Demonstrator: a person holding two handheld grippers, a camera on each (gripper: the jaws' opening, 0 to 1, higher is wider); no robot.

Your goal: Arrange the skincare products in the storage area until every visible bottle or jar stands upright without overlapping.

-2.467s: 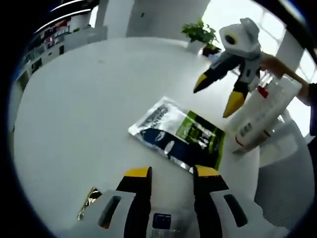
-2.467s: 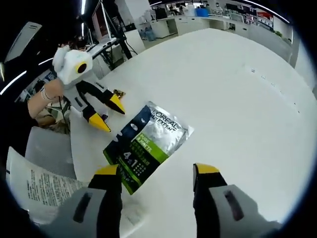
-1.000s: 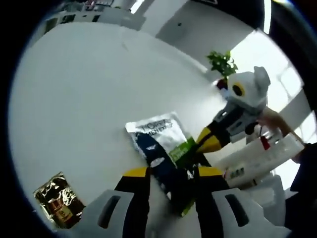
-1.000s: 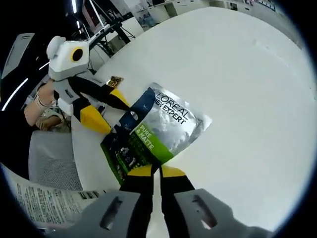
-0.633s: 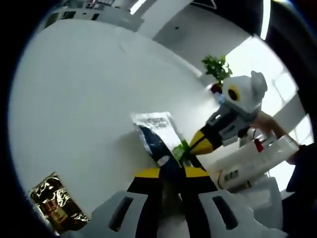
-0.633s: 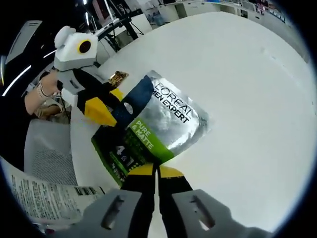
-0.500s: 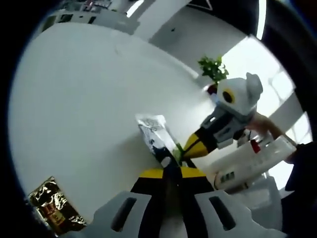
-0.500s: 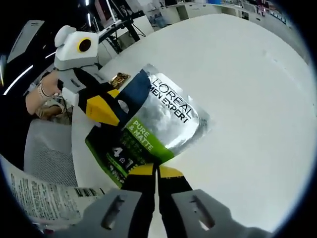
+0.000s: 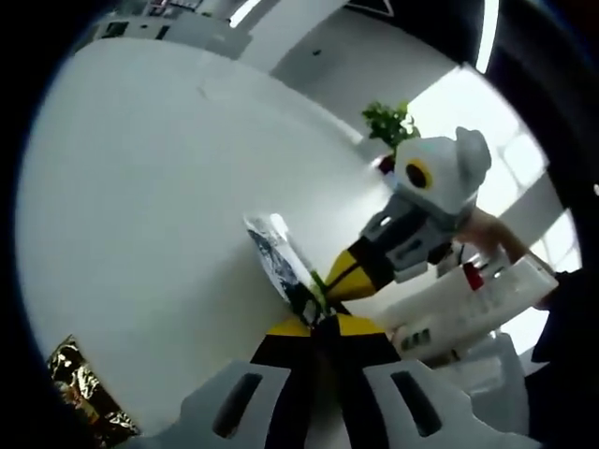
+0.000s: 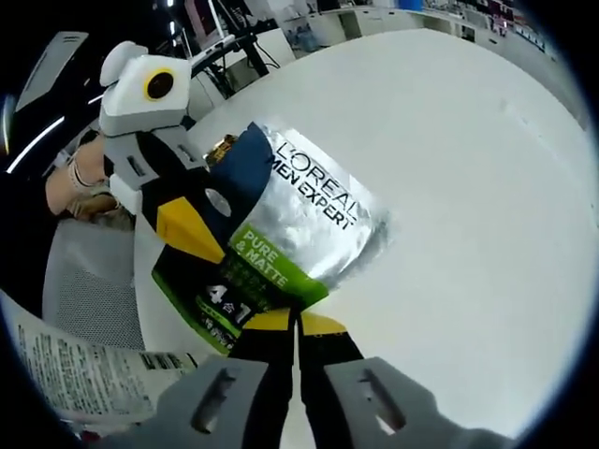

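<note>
My right gripper has its yellow-tipped fingers pressed together on the lower edge of the foil pouch, the silver, navy and green sachet printed with "L'OREAL MEN EXPERT" and "PURE & MATTE". In the right gripper view the pouch rises straight up from my fingertips and is tilted up off the white table, its far edge lifted, its printed face turned to the camera. My left gripper comes in from the left side of that view, its black and yellow fingers lying against the pouch's green and navy corner.

In the left gripper view my left gripper is closed too, the fingers meeting on the near end of the pouch, which I see almost edge-on as a thin strip running away from the tips. The right gripper reaches in from the right, touching the same pouch just beyond my fingertips.

A small gold foil packet lies on the table well apart, at the lower left of that view. A white printed sheet sits to the right, beside a person's hand.
</note>
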